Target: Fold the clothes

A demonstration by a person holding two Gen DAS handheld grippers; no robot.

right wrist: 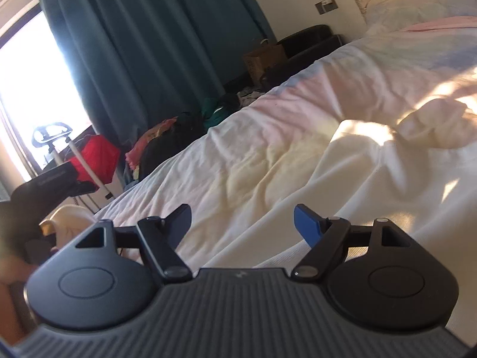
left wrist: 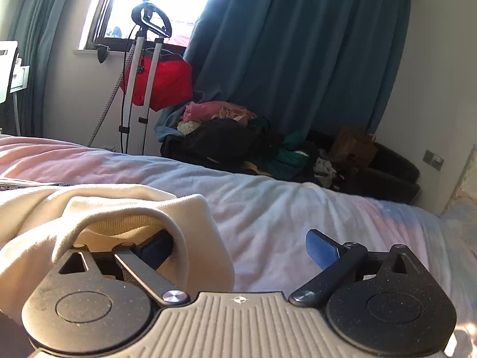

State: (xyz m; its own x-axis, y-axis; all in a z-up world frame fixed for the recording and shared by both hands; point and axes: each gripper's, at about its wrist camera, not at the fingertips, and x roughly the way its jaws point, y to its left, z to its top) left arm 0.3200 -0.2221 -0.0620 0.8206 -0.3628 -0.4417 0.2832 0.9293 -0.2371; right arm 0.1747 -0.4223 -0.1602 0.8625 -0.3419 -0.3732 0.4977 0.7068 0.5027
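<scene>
Your left gripper [left wrist: 238, 247] stands wide apart, its left finger tucked inside a fold of the cream garment [left wrist: 125, 208] but pinching nothing, while your right gripper [right wrist: 243, 223] hangs open and empty just over the same cream cloth spread on the bed [right wrist: 342, 68]. Beyond the bed's far edge a clothes pile [left wrist: 226, 131] lies under the teal curtain [left wrist: 298, 44]
</scene>
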